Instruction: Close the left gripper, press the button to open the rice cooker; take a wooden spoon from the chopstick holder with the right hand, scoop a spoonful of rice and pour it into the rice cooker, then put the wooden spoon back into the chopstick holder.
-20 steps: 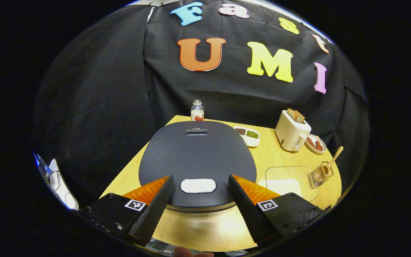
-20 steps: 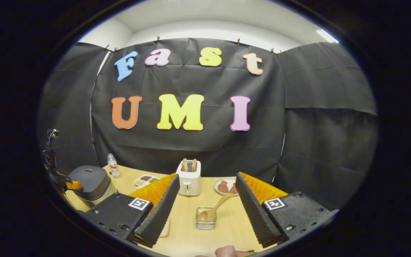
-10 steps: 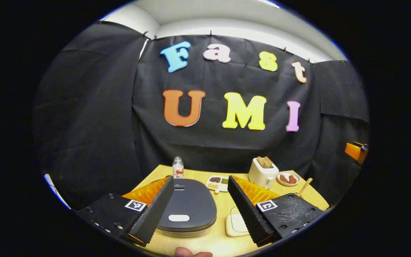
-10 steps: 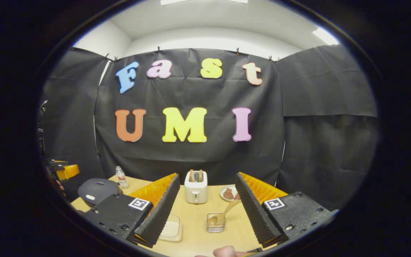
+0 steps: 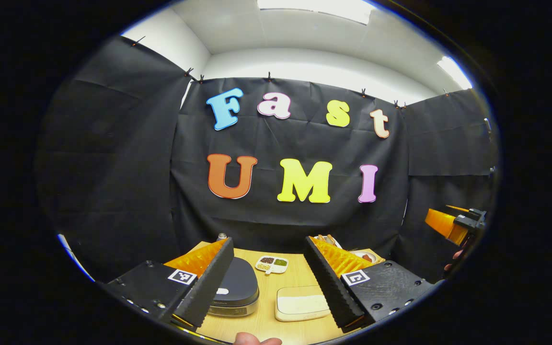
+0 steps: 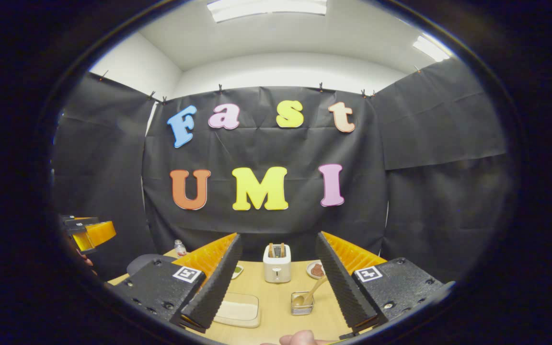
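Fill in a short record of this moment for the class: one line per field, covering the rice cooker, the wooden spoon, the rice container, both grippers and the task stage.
rice cooker: lid shut, on the table's left side
wooden spoon: standing tilted in the chopstick holder
chopstick holder: wire basket on the table, in front of the toaster
rice container: shallow tray beside the rice cooker
left gripper: open, above the table, touching nothing
right gripper: open, holding nothing
task stage: button not yet pressed, spoon not yet taken
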Tool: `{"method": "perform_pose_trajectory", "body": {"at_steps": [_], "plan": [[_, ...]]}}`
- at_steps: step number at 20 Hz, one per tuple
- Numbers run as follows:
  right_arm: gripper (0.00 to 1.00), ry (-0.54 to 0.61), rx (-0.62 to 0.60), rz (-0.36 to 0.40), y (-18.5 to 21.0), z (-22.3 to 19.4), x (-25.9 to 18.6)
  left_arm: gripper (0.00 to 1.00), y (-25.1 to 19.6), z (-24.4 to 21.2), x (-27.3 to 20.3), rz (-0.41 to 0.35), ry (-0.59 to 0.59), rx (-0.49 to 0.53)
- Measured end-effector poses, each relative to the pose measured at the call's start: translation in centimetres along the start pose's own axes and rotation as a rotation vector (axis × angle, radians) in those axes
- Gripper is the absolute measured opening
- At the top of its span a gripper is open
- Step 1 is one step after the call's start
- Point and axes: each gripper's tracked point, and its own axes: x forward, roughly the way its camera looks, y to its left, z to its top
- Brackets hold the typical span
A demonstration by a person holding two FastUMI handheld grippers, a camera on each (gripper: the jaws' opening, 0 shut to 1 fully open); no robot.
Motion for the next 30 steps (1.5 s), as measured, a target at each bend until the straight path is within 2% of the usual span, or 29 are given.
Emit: {"method": "perform_pose_trajectory", "body": {"at_steps": [1,2,8,11,18,30], "plan": [[1.0,0.001,-0.008,0.009,-0.3,-0.4,-1.0,1.0,-1.0,0.2,-0.9,-0.007,-0.009,-0.004],[1.0,-0.007,-0.012,0.018,-0.5,-0.4,-1.7,0.95,-1.9,0.5,-1.8,-0.013,-0.02,-0.007],[1.0,-0.005,0.004,0.081,-0.8,-2.1,-4.6,0.94,-5.8,-0.3,-5.3,-0.037,-0.019,0.053],[0.99,0.027,0.007,0.09,-0.8,-3.3,-5.5,0.95,-6.7,-0.8,-6.1,-0.045,-0.005,0.032],[0.98,0.028,0.037,0.047,-0.6,-2.9,-6.3,0.95,-6.1,-1.1,-6.7,-0.055,-0.005,0.057],[1.0,0.058,0.043,0.025,0.1,-4.1,-5.9,0.95,-5.2,-2.0,-6.9,-0.077,0.012,0.09]]}}
